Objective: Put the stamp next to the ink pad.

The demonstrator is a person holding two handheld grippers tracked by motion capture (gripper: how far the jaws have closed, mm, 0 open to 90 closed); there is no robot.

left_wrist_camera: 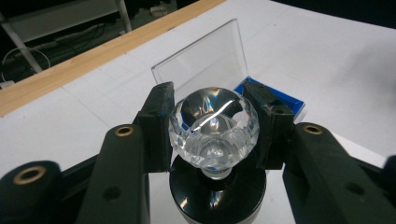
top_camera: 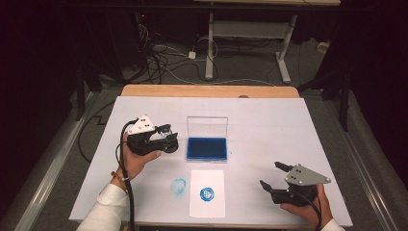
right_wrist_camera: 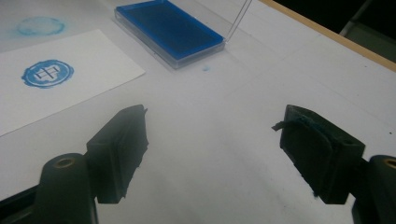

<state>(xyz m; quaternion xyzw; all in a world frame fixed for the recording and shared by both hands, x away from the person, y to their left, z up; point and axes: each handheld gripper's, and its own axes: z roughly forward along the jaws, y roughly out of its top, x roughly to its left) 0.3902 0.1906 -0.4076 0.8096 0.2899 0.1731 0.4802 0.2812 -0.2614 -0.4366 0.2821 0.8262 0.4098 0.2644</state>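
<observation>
your right gripper rests near the table edge, jaws wide, nothing between them. farther off, your left gripper clamps the crystal-knobbed stamp just left of the open blue ink pad.

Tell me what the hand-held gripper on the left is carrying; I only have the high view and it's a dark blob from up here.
Observer: The left hand-held gripper is shut on a clear faceted crystal knob, the handle of a stamp with a round black base.
Operator: Describe the print on the paper.
Observer: In the right gripper view the blue seal on the paper is a ring around a blocky character.
Operator: Report on the right one's jaws.
Observer: The right hand-held gripper is open with nothing between its jaws, and the pad is stained bluish and frayed.
</observation>
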